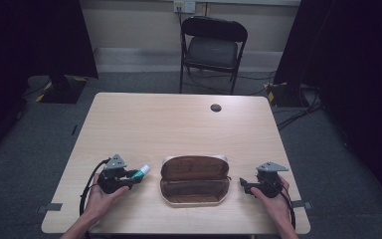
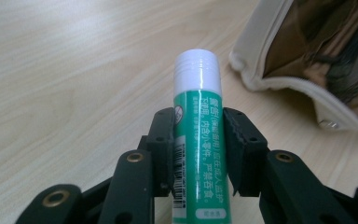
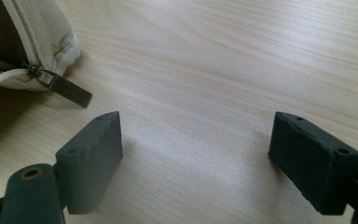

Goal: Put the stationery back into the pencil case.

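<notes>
glue stick, green with a white cap, is clamped in our left tongs at lower left of the high view, its long axis pointing right at the open pencil case just beside it on the counter. our left hand is nearer. the right tongs gape wide, holding nothing (zipper pull at upper left).

We read white Chinese print and a round prohibition sign on the green glue stick, beside the pencil case (characters too small to transcribe); a barcode runs down its left edge.
</notes>
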Available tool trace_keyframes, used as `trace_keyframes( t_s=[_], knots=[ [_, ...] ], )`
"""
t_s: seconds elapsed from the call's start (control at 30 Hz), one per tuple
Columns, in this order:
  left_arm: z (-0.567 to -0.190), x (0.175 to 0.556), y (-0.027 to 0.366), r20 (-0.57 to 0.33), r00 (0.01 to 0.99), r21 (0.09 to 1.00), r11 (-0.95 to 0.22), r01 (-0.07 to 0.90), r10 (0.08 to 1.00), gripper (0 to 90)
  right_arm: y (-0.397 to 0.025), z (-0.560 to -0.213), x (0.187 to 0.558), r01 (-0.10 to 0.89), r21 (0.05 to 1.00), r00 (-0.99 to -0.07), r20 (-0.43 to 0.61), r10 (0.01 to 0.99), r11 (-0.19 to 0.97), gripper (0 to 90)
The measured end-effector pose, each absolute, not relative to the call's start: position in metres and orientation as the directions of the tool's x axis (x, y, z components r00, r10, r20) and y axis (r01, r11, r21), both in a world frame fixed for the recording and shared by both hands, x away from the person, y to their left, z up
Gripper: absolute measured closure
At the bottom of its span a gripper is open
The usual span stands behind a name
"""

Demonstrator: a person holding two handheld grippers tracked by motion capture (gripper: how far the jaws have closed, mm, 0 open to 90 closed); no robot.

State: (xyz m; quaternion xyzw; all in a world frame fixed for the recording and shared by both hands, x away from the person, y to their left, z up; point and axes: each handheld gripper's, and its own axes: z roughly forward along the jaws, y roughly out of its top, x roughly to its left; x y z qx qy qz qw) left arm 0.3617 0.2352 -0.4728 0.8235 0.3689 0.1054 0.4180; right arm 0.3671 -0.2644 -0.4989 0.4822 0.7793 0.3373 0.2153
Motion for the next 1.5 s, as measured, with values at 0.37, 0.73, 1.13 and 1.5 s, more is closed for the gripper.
trace_keyframes(
  t_s=[0.37, 0.73, 1.13, 1.5],
  knots=[
    [-0.459, 0.351, 0.237, -0.156, 0.727, 0.809, -0.335, 0.482, 0.668, 66.0, -0.264, -0.499, 0.368, 0.6, 0.737, -0.446, -0.013, 0.895, 0.31, 16.3],
    [-0.444, 0.337, 0.236, -0.148, 0.752, 0.841, -0.319, 0.438, 0.642, 66.0, -0.263, -0.5, 0.368, 0.596, 0.741, -0.448, -0.014, 0.894, 0.31, 16.3],
    [-0.42, 0.328, 0.223, -0.153, 0.797, 0.883, -0.282, 0.375, 0.584, 66.0, -0.263, -0.5, 0.368, 0.598, 0.74, -0.446, -0.012, 0.895, 0.308, 16.3],
    [-0.407, 0.329, 0.196, -0.122, 0.842, 0.889, -0.319, 0.328, 0.526, 66.0, -0.263, -0.5, 0.368, 0.595, 0.741, -0.447, -0.014, 0.894, 0.31, 16.3]
  ],
)
